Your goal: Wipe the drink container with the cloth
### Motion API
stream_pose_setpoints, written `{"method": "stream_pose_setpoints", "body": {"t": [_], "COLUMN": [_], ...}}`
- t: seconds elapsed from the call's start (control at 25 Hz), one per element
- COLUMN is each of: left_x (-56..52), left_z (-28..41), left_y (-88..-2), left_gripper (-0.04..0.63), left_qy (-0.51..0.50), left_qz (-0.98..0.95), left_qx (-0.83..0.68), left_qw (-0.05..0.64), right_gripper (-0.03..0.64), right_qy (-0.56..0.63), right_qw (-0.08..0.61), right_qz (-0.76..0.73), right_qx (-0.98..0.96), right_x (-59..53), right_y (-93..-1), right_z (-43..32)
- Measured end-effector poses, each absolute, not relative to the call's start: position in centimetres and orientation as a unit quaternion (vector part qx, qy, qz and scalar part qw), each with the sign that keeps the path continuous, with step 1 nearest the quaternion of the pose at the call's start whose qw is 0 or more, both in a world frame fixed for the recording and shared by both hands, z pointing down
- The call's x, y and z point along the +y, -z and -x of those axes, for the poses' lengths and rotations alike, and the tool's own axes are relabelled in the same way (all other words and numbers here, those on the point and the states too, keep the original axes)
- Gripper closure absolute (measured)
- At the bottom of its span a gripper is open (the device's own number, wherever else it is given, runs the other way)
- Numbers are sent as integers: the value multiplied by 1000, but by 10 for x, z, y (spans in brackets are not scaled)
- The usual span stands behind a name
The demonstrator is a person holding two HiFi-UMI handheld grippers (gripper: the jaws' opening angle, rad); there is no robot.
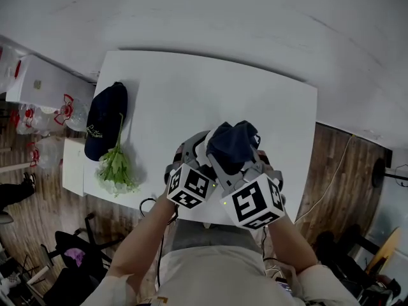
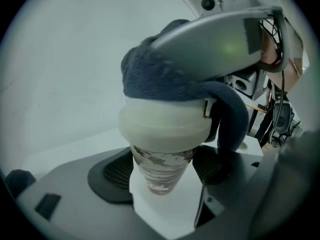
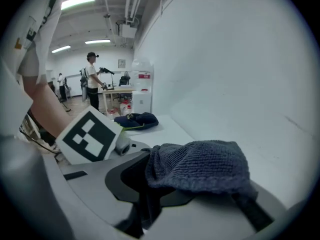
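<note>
Cap [image 1: 105,121] and greenery [image 1: 116,167] crowd the table's [image 1: 268,107] left; right lies open.

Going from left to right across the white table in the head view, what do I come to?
dark cap → left gripper, shut on the drink container → right gripper, shut on the cloth

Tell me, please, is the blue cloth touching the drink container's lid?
Touching. In the left gripper view the cloth lies directly on the white lid of the drink container, with no gap.
</note>
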State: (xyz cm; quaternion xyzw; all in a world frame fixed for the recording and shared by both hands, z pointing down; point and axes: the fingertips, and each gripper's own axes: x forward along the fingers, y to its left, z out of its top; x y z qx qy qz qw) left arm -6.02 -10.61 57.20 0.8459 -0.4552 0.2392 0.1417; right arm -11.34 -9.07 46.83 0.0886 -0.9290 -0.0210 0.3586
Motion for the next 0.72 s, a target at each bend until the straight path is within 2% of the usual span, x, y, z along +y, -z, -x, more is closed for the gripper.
{"method": "stream_pose_setpoints", "body": {"t": [0.28,0.44,0.72], "left_x": [-105,-105,-105], "left_z": [55,58,60], "left_y": [-573,-575,-573], "left_gripper": [212,212,213], "left_qy": [-271,-261,-270], "left_qz": [-854,-853,-856], "left_qx": [-427,-427,-407], "left_qw": [124,150,171], "right_gripper": [546,546,545], "right_qy": [-77,-82,-54], "right_qw": [343,351,311], "right_qz": [-68,-118,-184], "right_qx": [-934,-925,-931], "right_x": [-80,-107,-138], "right_y": [-465,-467,-463], "right_z": [83,66,99]}}
